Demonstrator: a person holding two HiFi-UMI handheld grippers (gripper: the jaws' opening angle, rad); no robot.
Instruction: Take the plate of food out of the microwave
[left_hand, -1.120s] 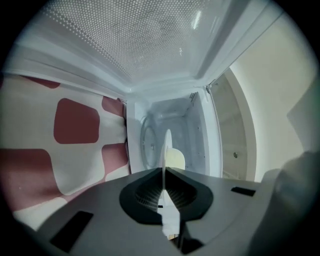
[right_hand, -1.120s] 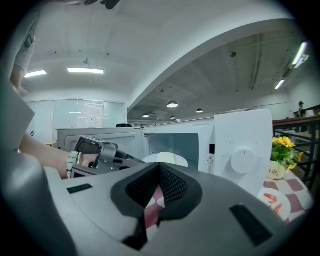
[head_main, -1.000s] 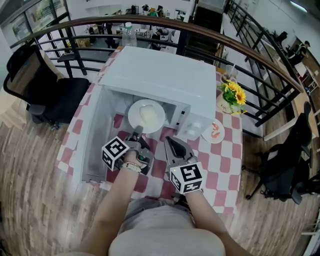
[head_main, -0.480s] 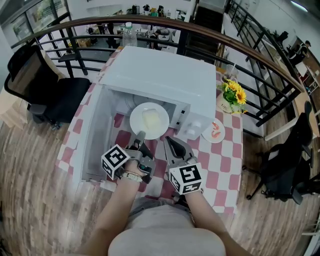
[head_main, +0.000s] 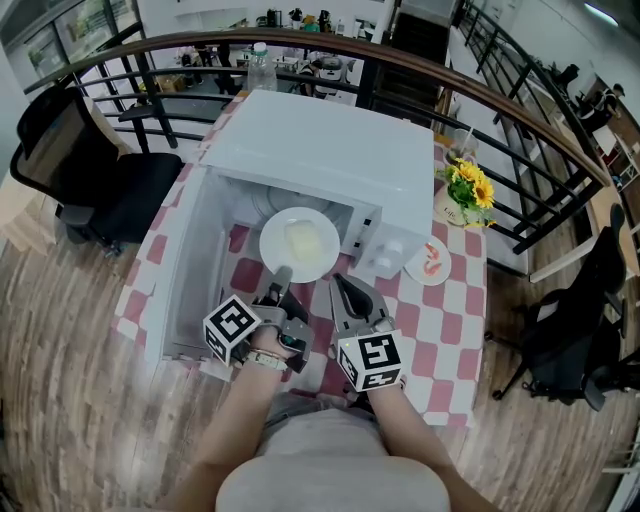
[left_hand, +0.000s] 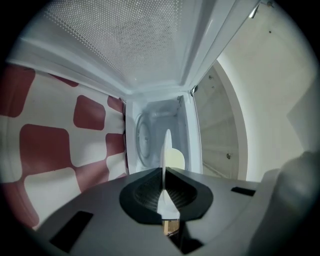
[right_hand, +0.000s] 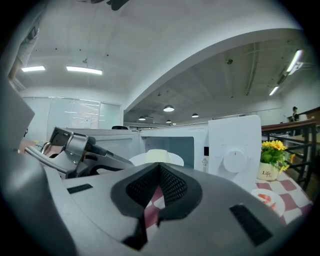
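- At far left, the door (head_main: 190, 270) of the microwave (head_main: 330, 150) stands swung open toward me, over the red-checked tablecloth (head_main: 440, 320).
- My left gripper (head_main: 281, 272): jaws pinching the near rim of the white plate (head_main: 300, 243), which shows edge-on between the pads.
- Plate carries pale yellow food (head_main: 303, 238) and is held level at the cavity mouth.
- My right gripper (head_main: 340, 284): jaws pressed together, nothing in them, just right of the plate's near edge.
- Further right: a small saucer (head_main: 430, 262) and a flower pot (head_main: 462, 195).

White plate (head_main: 300, 243), pale food, level, at open white microwave (head_main: 330, 150) mouth.
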